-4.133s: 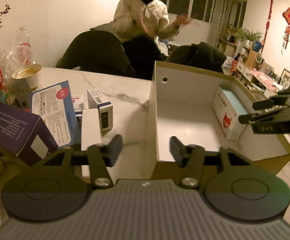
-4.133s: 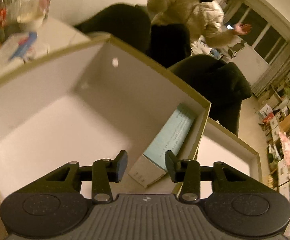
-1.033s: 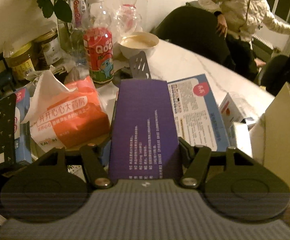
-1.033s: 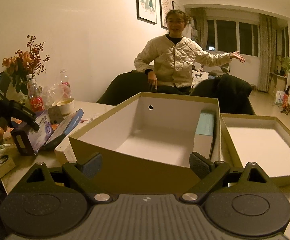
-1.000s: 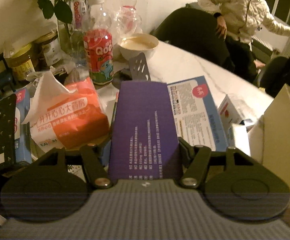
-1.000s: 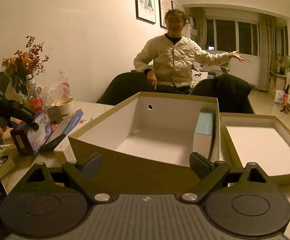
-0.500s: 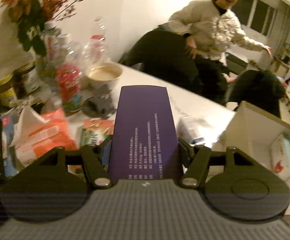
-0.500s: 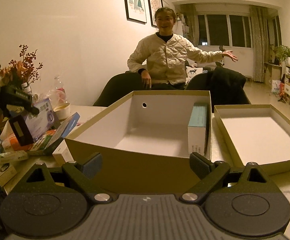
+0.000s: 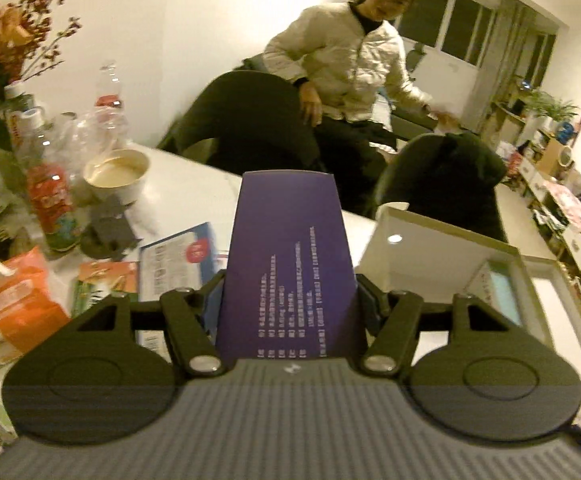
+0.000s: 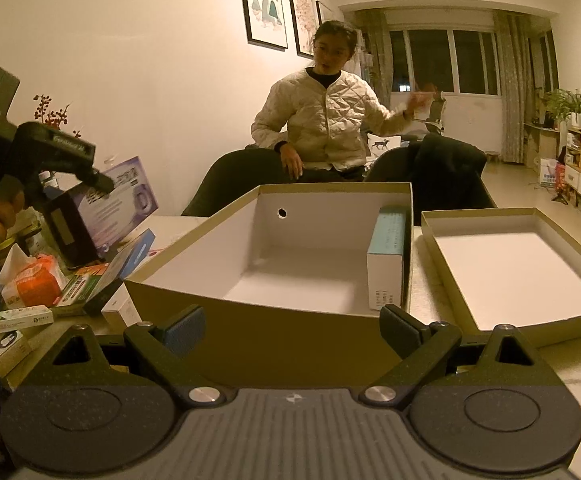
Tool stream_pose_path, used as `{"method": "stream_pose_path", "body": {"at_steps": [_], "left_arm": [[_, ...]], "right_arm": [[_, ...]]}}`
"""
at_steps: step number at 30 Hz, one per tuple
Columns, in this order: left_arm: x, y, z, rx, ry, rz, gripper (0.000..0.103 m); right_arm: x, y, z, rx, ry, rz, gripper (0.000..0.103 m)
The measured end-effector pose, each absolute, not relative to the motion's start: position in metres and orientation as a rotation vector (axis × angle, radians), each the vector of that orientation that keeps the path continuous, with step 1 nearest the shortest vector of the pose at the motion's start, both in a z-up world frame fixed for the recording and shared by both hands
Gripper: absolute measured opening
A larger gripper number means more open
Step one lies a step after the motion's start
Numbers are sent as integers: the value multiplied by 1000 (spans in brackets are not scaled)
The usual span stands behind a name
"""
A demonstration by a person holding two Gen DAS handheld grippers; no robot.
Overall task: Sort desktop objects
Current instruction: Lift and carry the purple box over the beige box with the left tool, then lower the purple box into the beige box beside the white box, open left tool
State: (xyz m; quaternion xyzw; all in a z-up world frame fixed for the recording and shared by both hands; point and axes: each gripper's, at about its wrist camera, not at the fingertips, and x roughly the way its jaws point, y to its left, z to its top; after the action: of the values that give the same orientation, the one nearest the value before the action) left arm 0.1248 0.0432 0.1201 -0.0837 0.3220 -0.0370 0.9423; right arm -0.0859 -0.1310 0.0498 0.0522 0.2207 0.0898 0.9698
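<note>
The sorting looks barely begun. The left gripper (image 9: 290,300) is clenched on a purple box (image 9: 290,264), its fingers (image 9: 364,300) pressing the box's two sides, and in the right wrist view the box hangs in the air above the clutter at the left end of the counter (image 9: 186,192), not yet over the big carton (image 10: 250,320). That carton holds only one item so far, a teal-topped white box (image 10: 386,256) standing against its right wall; the rest of its floor is bare. The shallow lid (image 10: 442,224) beside it on the right has nothing in it. The right gripper (image 10: 290,324) is released and grasps nothing, its fingers spread wide just in front of the carton's near wall. Left to sort, judging by the pile: a blue box (image 10: 134,256), an orange tissue pack (image 10: 34,284), several small cartons (image 10: 22,316) and other small packs. A person in a white jacket (image 10: 322,120) sits behind the counter.
</note>
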Motion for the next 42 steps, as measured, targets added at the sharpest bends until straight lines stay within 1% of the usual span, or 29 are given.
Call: {"method": "stream_pose_path", "body": {"at_steps": [15, 26, 42], "left_arm": [[144, -36, 122, -140, 679, -229, 63], [175, -100, 90, -83, 778, -275, 63], [212, -136, 53, -97, 901, -299, 63]], "right_arm": [[-85, -140, 50, 116, 449, 163, 95], [-85, -160, 50, 126, 457, 127, 95], [-70, -180, 46, 127, 493, 114, 95]]}}
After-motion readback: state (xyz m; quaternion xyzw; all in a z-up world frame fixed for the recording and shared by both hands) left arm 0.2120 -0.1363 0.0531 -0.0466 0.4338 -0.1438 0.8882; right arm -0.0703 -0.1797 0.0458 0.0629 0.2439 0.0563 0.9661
